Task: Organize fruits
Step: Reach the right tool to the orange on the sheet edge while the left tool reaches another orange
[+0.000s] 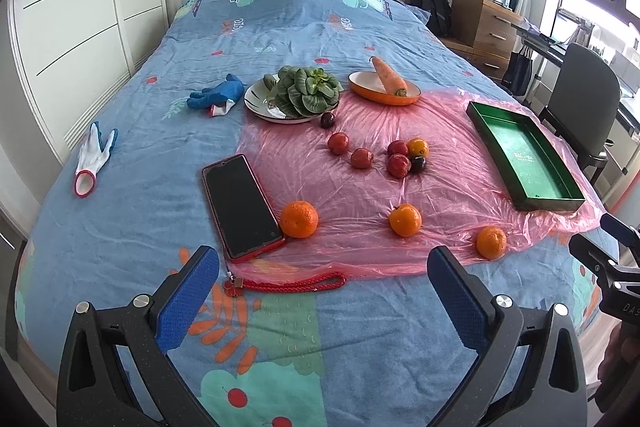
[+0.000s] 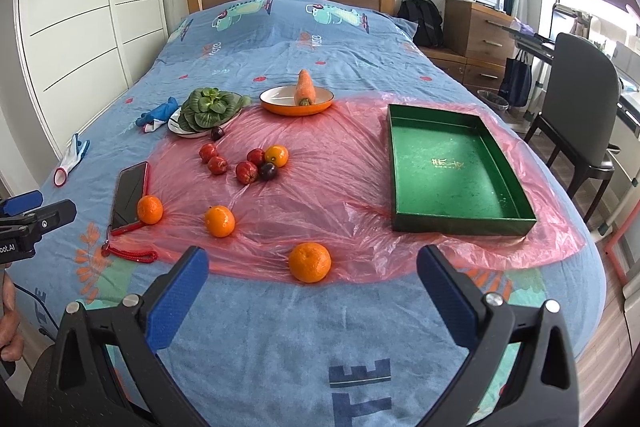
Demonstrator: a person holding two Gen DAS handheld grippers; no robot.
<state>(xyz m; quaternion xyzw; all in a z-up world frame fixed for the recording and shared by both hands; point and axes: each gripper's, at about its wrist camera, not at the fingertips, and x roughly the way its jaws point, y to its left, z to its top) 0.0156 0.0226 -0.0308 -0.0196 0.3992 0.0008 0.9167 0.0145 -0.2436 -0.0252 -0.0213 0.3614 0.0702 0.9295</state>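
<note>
Three oranges lie on a pink plastic sheet (image 2: 328, 163) on the bed: a left one (image 1: 299, 219) (image 2: 150, 209), a middle one (image 1: 405, 219) (image 2: 219, 221) and a right one (image 1: 491, 242) (image 2: 310, 262). Behind them sits a cluster of small red fruits (image 1: 398, 165) (image 2: 246, 172), a small orange (image 2: 276, 155) and dark plums (image 2: 268, 171). An empty green tray (image 1: 524, 155) (image 2: 452, 167) lies at the right. My left gripper (image 1: 323, 281) is open and empty above the bed's near edge. My right gripper (image 2: 313, 281) is open and empty, just short of the right orange.
A phone (image 1: 240, 205) with a red strap (image 1: 288, 283) lies by the left orange. A plate of greens (image 1: 304, 93), a carrot in an orange dish (image 1: 386, 83) and gloves (image 1: 94, 157) lie farther back. A chair (image 2: 580, 107) stands at the right.
</note>
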